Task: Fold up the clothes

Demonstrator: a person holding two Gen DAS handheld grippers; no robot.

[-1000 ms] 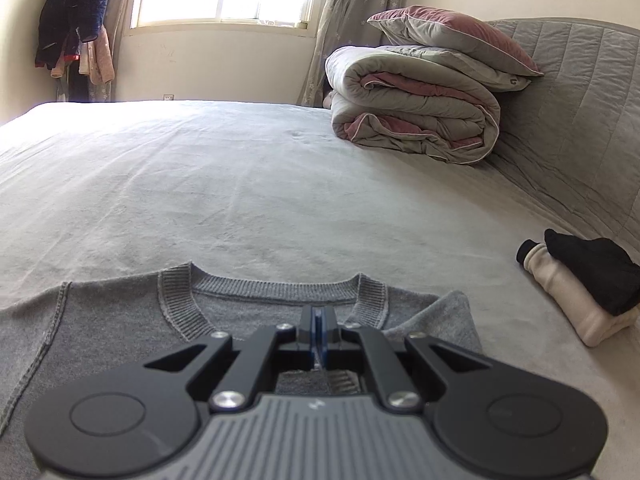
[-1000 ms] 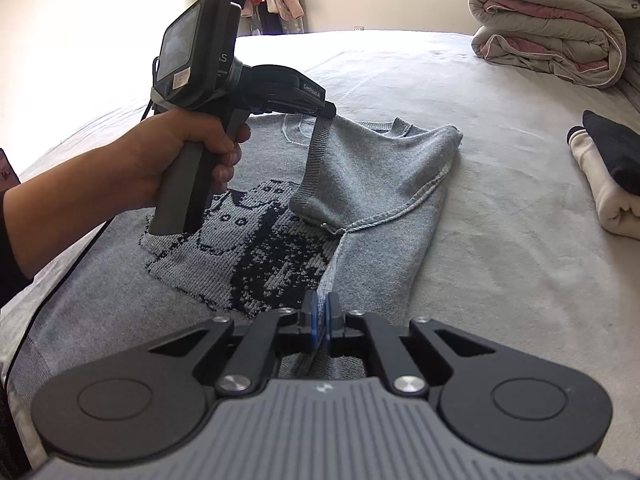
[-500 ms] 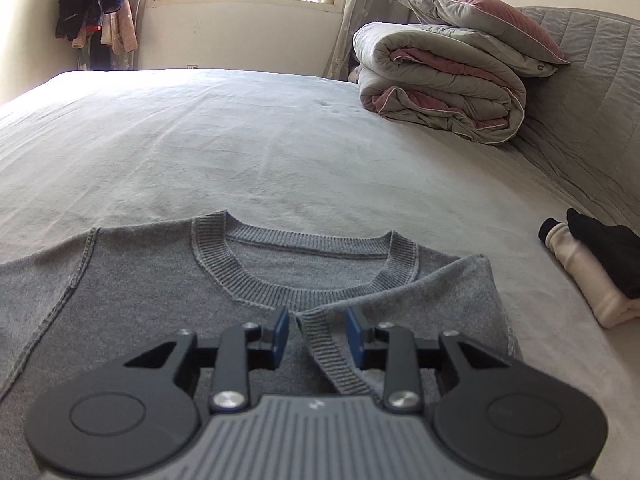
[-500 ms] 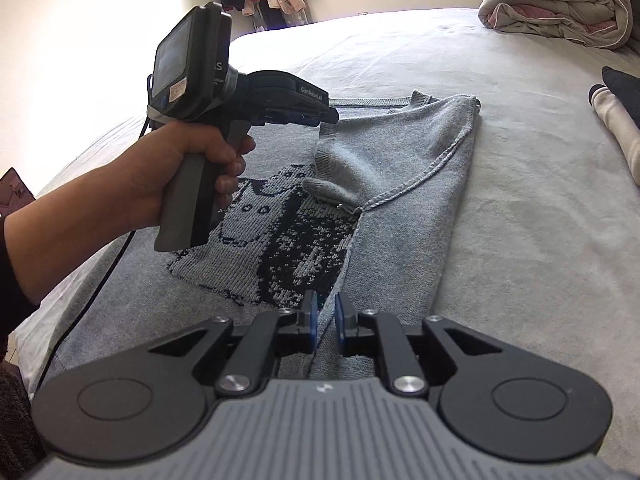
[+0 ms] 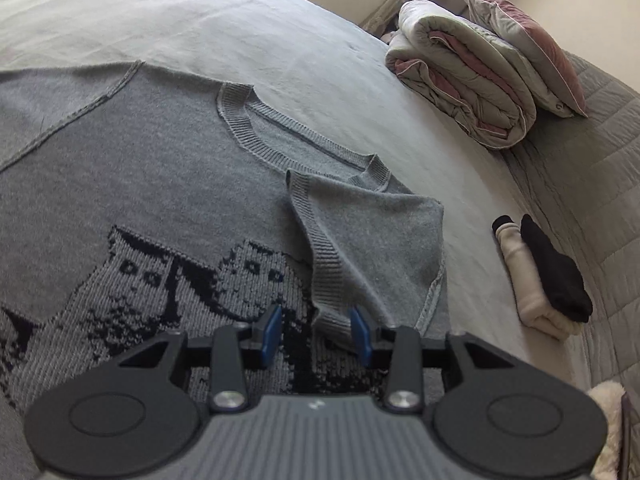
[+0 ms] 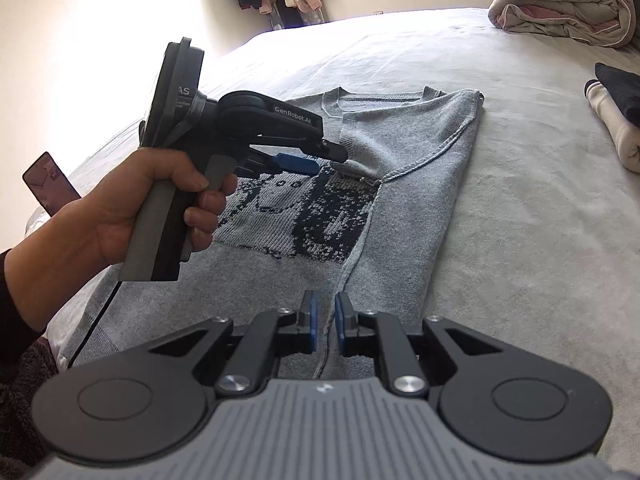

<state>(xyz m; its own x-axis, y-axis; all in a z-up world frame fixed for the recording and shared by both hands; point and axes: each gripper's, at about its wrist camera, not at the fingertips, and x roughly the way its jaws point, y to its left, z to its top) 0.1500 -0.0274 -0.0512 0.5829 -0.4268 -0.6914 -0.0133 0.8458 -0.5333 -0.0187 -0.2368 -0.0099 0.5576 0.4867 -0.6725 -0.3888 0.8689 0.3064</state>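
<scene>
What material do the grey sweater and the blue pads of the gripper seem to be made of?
Grey sweater: knitted yarn, probably wool or cotton blend; matte, with ribbed collar and cuff, and a dark pattern knitted in. Blue pads on the left gripper: they look like smooth rubber or soft plastic, slightly glossy; which one cannot be told from the look alone.

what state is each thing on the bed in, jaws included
grey sweater: flat, front up, one sleeve folded over the chest
left gripper: jaws open, holding nothing
right gripper: jaws slightly apart, gripping nothing
duvet: folded, pillow on top
cream garment: folded, black garment stacked on it
</scene>
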